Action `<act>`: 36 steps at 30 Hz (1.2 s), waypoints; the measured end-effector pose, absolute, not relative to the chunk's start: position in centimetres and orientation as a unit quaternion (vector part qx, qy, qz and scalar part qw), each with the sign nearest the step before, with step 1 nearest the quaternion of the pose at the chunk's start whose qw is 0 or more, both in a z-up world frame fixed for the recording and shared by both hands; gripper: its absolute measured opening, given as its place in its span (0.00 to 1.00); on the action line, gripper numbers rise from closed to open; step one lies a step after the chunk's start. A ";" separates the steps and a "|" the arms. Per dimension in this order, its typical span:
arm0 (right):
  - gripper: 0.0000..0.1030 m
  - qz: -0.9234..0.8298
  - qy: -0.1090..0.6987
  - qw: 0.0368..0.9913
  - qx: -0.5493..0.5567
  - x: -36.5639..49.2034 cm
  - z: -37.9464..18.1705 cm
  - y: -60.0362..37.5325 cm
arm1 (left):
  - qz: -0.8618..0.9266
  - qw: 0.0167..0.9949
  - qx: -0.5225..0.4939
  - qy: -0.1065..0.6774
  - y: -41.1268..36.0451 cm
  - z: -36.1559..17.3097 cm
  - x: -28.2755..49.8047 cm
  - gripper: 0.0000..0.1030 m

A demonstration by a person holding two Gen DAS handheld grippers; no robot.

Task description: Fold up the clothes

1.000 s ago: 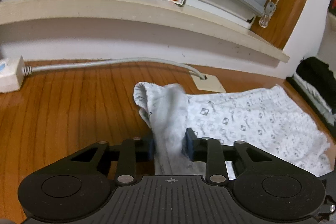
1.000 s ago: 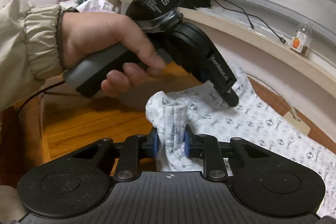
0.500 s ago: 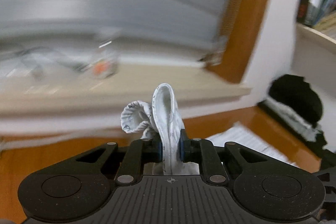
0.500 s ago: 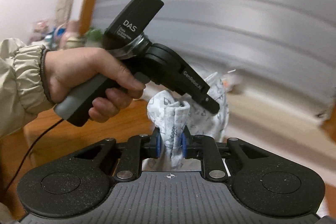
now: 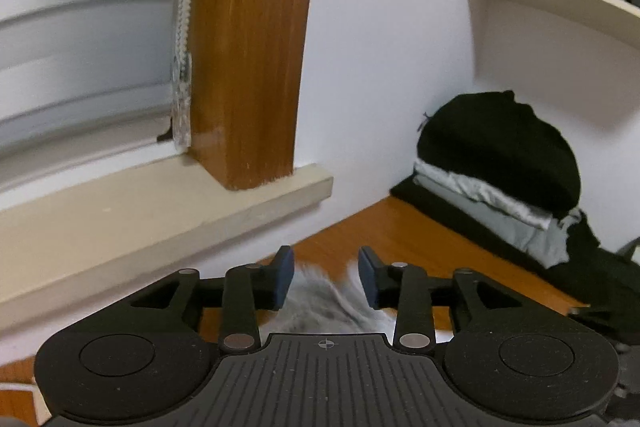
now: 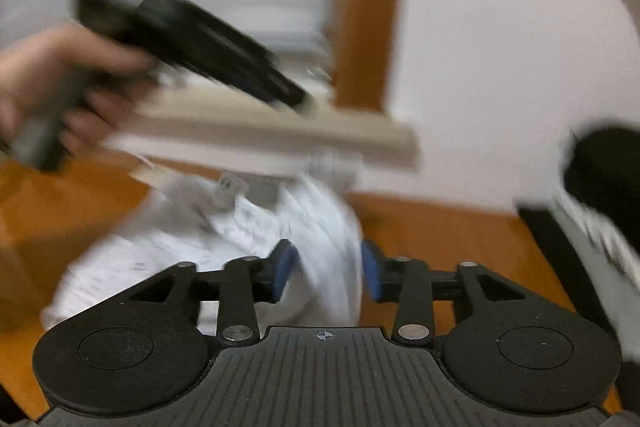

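Both of my grippers have their fingers spread apart, gripping nothing. In the left wrist view, the left gripper (image 5: 326,277) hangs above the wooden surface (image 5: 432,239), with a blurred patch of the white patterned garment (image 5: 320,303) showing below and between the fingers. In the right wrist view, the right gripper (image 6: 326,271) is also released; the garment lies crumpled on the surface just ahead, one fold rising between the blue pads without being pinched. A hand (image 6: 60,83) holds the left gripper up at the left, heavily blurred. A stack of dark and grey folded clothes (image 5: 500,163) sits at the right, against the wall.
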State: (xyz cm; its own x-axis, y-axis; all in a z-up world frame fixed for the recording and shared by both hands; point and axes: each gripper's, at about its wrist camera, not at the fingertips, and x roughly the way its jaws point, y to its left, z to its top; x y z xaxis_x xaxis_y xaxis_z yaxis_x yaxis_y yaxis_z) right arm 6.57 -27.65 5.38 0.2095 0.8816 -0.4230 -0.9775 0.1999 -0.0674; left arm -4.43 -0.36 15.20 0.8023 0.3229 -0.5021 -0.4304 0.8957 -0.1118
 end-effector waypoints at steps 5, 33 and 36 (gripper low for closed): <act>0.50 0.602 0.162 0.765 -0.158 7.7 4.2 -27.1 | 0.230 0.933 -0.131 0.243 2.3 12.6 -8.4 0.41; 0.07 0.627 0.237 0.733 -0.118 9.4 9.5 -12.6 | 0.226 0.941 -0.151 0.201 6.1 6.7 -18.0 0.51; 0.11 0.565 0.234 0.779 -0.139 10.1 9.5 -11.8 | 0.225 0.940 -0.144 0.211 5.9 6.3 -17.8 0.53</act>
